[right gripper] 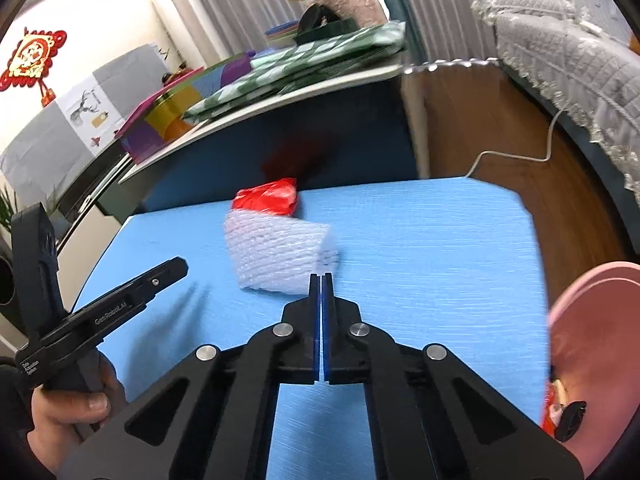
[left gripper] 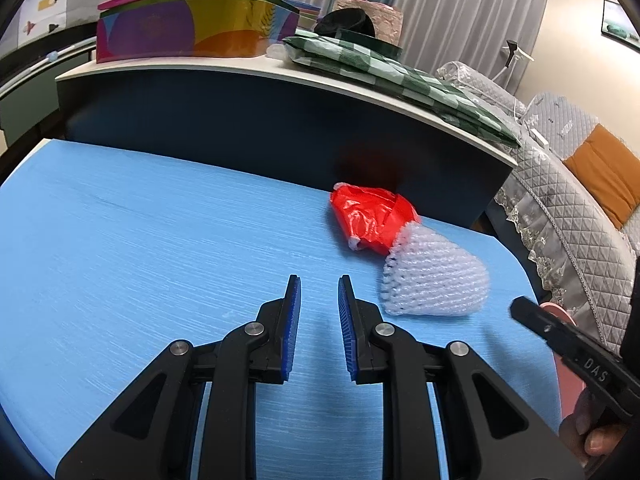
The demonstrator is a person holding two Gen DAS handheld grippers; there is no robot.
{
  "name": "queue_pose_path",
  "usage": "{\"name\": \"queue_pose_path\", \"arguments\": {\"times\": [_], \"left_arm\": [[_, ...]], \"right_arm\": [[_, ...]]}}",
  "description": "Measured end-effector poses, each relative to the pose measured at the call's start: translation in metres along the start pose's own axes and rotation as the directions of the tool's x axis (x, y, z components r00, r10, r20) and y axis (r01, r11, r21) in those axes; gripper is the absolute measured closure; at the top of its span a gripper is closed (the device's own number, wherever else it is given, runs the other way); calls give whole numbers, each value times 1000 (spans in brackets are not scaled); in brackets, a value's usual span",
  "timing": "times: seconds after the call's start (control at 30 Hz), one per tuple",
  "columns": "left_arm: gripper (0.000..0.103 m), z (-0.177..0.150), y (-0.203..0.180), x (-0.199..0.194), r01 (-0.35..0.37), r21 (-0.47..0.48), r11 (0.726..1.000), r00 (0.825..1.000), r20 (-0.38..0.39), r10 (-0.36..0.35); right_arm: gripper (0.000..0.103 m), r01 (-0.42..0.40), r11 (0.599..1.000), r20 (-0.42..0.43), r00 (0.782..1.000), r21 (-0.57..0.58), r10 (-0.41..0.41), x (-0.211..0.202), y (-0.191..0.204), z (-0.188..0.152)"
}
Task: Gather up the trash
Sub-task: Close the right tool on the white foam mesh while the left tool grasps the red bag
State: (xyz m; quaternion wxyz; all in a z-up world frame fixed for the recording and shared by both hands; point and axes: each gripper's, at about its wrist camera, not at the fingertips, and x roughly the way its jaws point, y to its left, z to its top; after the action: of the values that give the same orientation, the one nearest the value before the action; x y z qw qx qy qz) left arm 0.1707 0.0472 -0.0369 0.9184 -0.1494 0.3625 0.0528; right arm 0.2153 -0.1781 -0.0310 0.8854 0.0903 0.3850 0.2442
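My left gripper hovers over blue surface, jaws released, empty. White foam net lies at 2 o'clock of it, near. Red plastic bag touches net's far side. My right gripper clenched on nothing; foam net just beyond tips, 11 o'clock.

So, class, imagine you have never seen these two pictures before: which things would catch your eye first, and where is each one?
The crumpled red plastic bag stands out most, lying at the far edge of the blue table. Touching it on the near side is a white foam fruit net. In front, the left tool is open, and the right tool is shut just short of the net.
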Motion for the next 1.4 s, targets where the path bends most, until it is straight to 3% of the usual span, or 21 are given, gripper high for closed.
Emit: {"name": "queue_pose_path", "arguments": {"times": [0.23,0.4,0.47,0.5,0.53,0.6,0.97,1.07,1.13,1.17,1.4], "left_arm": [[81,3,-15,3,11,0,1000,1000,-4,-11],[68,11,-21,10,9,-8,1000,1000,3,-9],[64,16,-19,12,8,-23,1000,1000,10,-7],[64,19,-16,11,4,-34,999,1000,16,-4],[64,22,-13,10,-2,-41,999,1000,23,3],[64,27,-7,8,-13,-46,999,999,34,15],[64,26,29,1,-68,-69,995,997,44,71],[64,27,25,1,-60,-54,997,997,44,62],[64,29,19,3,-49,-33,998,997,50,50],[63,30,18,3,-45,-29,999,998,52,46],[39,38,-2,24,-1,-32,1000,999,45,2]], "right_arm": [[103,75,995,43,996,62,-78,-16,-25,-2],[101,89,989,42,995,117,-95,-18,-40,-4],[96,47,990,57,997,133,-55,-18,-39,-1],[84,23,990,57,998,140,-31,-17,-38,1],[65,-14,989,63,998,147,4,-16,-36,3],[56,-51,990,75,996,131,41,-14,-28,6],[56,-107,992,-4,994,68,107,28,5,13],[68,-113,993,-28,993,45,114,36,12,12],[90,-105,994,-29,994,27,106,36,15,10],[95,-102,994,-17,995,28,102,33,13,10],[100,9,993,94,995,115,-20,3,-20,11]]}}
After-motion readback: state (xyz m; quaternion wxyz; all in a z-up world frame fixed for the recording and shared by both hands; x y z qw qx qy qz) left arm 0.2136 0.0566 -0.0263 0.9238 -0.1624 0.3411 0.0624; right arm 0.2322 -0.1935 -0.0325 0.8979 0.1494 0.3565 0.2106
